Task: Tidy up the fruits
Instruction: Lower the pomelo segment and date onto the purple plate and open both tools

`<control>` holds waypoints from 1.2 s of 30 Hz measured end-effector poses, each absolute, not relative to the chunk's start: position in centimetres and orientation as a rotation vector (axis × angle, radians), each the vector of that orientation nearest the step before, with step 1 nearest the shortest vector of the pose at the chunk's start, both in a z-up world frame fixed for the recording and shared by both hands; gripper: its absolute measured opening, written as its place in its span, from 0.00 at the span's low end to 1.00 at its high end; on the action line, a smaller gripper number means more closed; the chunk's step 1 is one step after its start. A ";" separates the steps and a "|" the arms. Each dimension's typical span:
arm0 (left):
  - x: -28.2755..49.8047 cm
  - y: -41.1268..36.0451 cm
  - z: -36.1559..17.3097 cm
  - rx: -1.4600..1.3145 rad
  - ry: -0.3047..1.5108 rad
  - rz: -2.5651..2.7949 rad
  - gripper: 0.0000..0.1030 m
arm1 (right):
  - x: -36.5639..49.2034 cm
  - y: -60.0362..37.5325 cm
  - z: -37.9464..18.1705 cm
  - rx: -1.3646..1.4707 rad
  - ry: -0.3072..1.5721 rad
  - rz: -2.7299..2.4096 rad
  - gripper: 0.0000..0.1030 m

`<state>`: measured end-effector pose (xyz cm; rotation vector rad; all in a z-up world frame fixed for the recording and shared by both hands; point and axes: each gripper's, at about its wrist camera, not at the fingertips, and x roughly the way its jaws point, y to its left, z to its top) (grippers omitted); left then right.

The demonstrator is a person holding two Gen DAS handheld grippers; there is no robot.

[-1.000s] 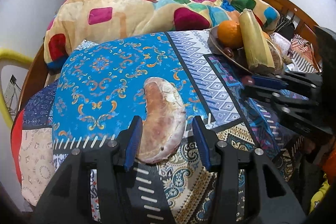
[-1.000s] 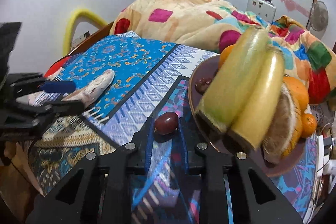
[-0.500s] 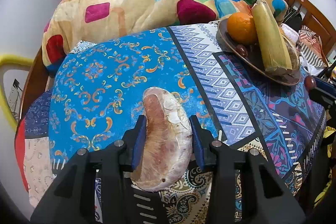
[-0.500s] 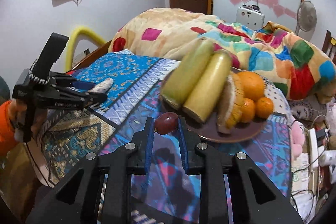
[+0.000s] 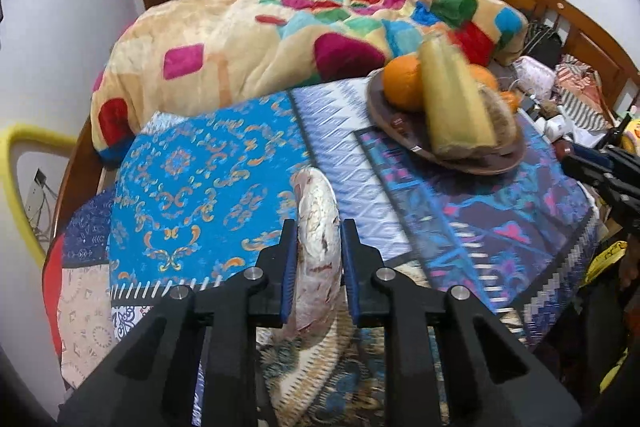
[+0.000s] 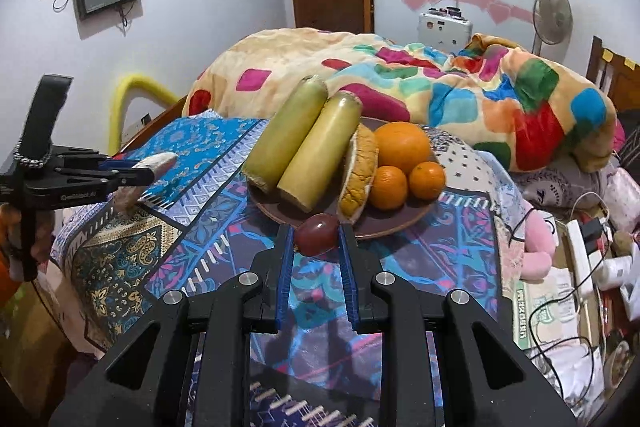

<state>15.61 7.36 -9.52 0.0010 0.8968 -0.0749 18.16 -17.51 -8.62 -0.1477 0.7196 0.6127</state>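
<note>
Your right gripper (image 6: 316, 241), jaws clamped on the red grape (image 6: 317, 233), has the brown plate (image 6: 384, 225) at 12 o'clock, nearer than your left gripper (image 5: 318, 247) gripping the fruit slice (image 5: 319, 227).

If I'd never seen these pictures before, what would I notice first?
Probably the brown plate heaped with fruit on the patterned bed cover: two long yellow-green pieces leaning beside three oranges. Then the grippers: the right gripper pinches a small dark red fruit, and the left gripper clamps a pale, mottled, curved fruit.
</note>
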 end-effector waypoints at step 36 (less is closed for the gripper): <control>26.9 -7.5 -5.2 0.127 0.706 -0.170 0.20 | 27.0 -19.2 -9.5 -0.115 0.701 0.590 0.20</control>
